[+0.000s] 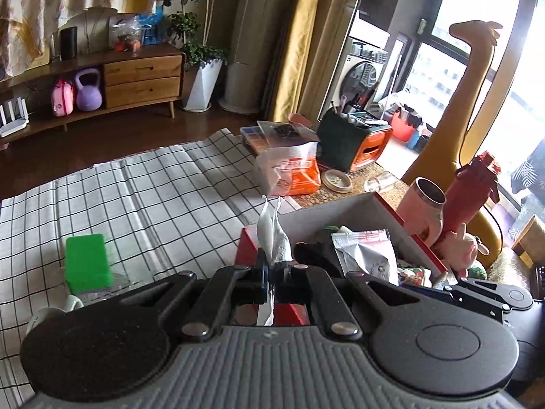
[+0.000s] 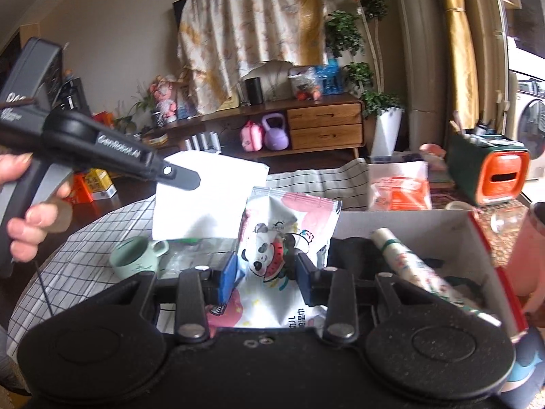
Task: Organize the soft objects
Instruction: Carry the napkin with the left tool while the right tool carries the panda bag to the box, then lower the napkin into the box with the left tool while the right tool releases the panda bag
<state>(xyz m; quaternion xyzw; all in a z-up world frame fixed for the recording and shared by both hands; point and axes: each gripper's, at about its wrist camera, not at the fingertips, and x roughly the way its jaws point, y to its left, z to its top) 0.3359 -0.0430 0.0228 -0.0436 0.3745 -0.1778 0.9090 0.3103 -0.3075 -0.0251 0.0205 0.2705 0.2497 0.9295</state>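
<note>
The left tool (image 1: pixel 272 269) is pinched fully together on a thin white tissue (image 1: pixel 272 235), a soft crinkled sheet that stands up from the pads in two limp points. In the right wrist view the same sheet (image 2: pixel 207 197) hangs flat and square below that tool (image 2: pixel 177 179), at ten o'clock from the wipes pack.

The right tool (image 2: pixel 267 269) stands at a narrow-to-middle gap, its blue pads pressing both sides of a glossy plastic wipes pack (image 2: pixel 282 238) printed with a panda and a watermelon slice; the pack's foil skin buckles between them.

At three o'clock of the pack sits an open cardboard box (image 2: pixel 402 220), red outside, pale inside, holding a rolled printed film (image 2: pixel 415 269) and dark soft items. The counter (image 1: pixel 136 187) wears a creased white cloth with a black grid. On it rest a pale green ceramic mug (image 2: pixel 134 259) and a bright green rectangular block (image 1: pixel 87 262), near eight o'clock of the left tool.
</note>
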